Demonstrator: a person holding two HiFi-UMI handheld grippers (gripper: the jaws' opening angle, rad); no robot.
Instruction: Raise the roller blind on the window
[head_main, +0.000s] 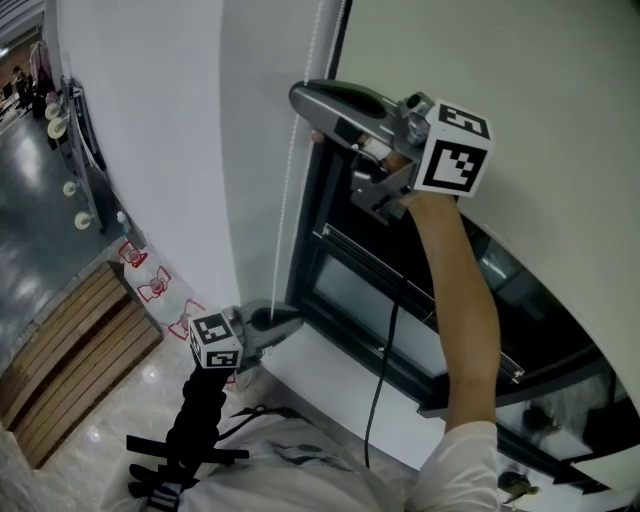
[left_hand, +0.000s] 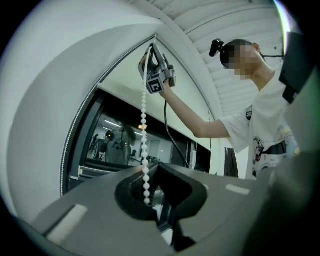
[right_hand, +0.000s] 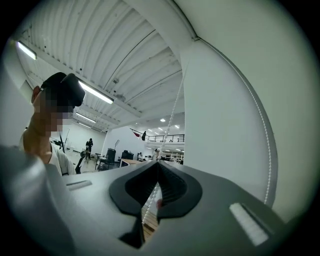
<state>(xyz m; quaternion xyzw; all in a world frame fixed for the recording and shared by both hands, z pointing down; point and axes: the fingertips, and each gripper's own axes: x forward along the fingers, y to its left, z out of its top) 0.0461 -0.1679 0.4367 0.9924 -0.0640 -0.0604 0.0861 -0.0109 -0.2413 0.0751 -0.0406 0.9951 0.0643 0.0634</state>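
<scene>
Roller blind (head_main: 520, 100): top cut off. Bead chain (head_main: 284, 200) hangs vertical; right hand-held gripper (head_main: 303, 98) pinches it high, left hand-held gripper (head_main: 292, 318) pinches it low.

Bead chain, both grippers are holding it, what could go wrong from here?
The left gripper and the right gripper are both shut on the same strand of the bead chain. If the left one does not let go, a pull may only strain or slacken the piece between them. The small beads also sit right at the right gripper's tips, so a hard pull might slip them out.
</scene>
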